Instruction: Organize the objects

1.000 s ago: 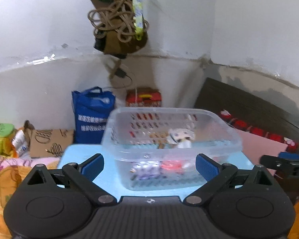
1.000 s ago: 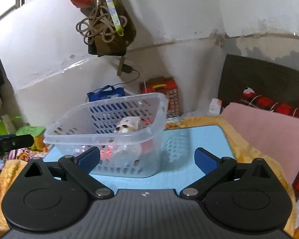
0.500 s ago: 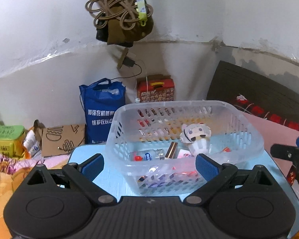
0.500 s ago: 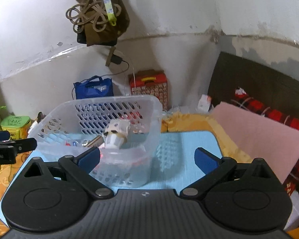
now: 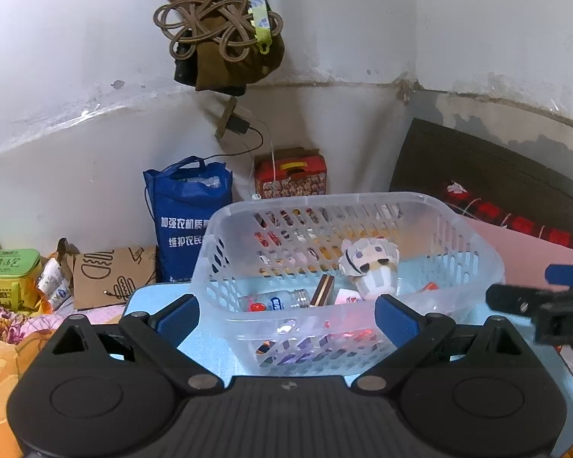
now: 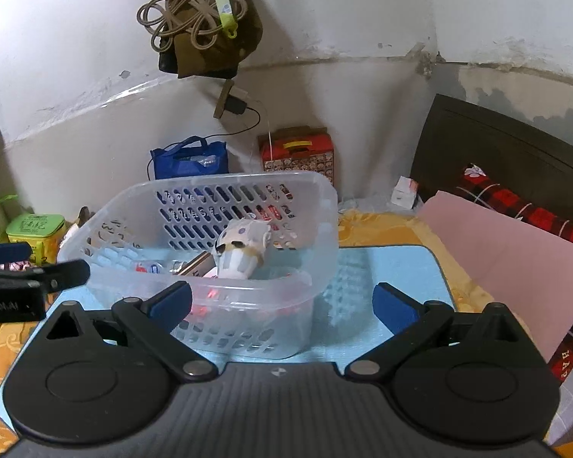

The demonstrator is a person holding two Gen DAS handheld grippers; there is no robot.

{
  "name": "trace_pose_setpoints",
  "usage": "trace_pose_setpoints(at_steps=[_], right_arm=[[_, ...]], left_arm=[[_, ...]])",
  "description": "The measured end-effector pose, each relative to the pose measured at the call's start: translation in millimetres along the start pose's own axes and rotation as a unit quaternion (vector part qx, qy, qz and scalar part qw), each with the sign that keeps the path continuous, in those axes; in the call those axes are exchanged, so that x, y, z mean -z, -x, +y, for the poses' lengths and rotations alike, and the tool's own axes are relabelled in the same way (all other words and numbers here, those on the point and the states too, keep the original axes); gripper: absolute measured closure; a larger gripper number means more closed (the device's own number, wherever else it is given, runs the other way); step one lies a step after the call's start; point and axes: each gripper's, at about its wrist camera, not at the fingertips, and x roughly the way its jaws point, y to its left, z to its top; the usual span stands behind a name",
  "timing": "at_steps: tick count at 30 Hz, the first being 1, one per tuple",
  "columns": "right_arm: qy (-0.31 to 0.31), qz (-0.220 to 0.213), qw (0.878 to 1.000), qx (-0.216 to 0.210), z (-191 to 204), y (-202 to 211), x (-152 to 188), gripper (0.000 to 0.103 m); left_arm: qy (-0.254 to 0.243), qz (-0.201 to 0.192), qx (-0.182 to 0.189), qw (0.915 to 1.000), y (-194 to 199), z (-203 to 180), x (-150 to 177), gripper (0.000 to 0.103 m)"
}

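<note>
A clear plastic basket (image 5: 473, 244) stands on a light blue table (image 5: 145, 297); it also shows in the right wrist view (image 6: 324, 206). Inside lie a white doll figure (image 5: 370, 267), a small bottle (image 5: 275, 299), a brown stick-like item (image 5: 322, 290) and other small items. The doll shows in the right wrist view (image 6: 242, 250) too. My left gripper (image 5: 286, 315) is open and empty in front of the basket. My right gripper (image 6: 282, 303) is open and empty, in front of the basket's right end.
A blue bag (image 5: 187, 221), a red box (image 5: 292, 173), a cardboard bag (image 5: 110, 274) and a green tin (image 5: 7, 271) stand behind the table by the wall. A pink cushion (image 6: 515, 252) and dark headboard (image 6: 508, 152) are at the right. Ropes hang above (image 5: 214, 30).
Both grippers have risen and tilted down, so I now look into the basket from higher up. Both stay open and empty; the basket's contents have not moved.
</note>
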Motion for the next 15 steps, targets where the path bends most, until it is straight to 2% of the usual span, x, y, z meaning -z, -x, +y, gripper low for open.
trace_pose_setpoints(at_steps=[10,15], right_arm=[[-0.006,0.008,1.000,-0.002,1.3,-1.9,0.5,0.000],[-0.020,0.011,1.000,-0.001,-1.1,-1.8,-0.1,0.000]], left_arm=[[0.017,0.003,-0.003,0.9998,-2.3,13.2,3.8,0.003],[0.010,0.001,-0.003,0.9999,-1.7,10.4,5.5,0.003]])
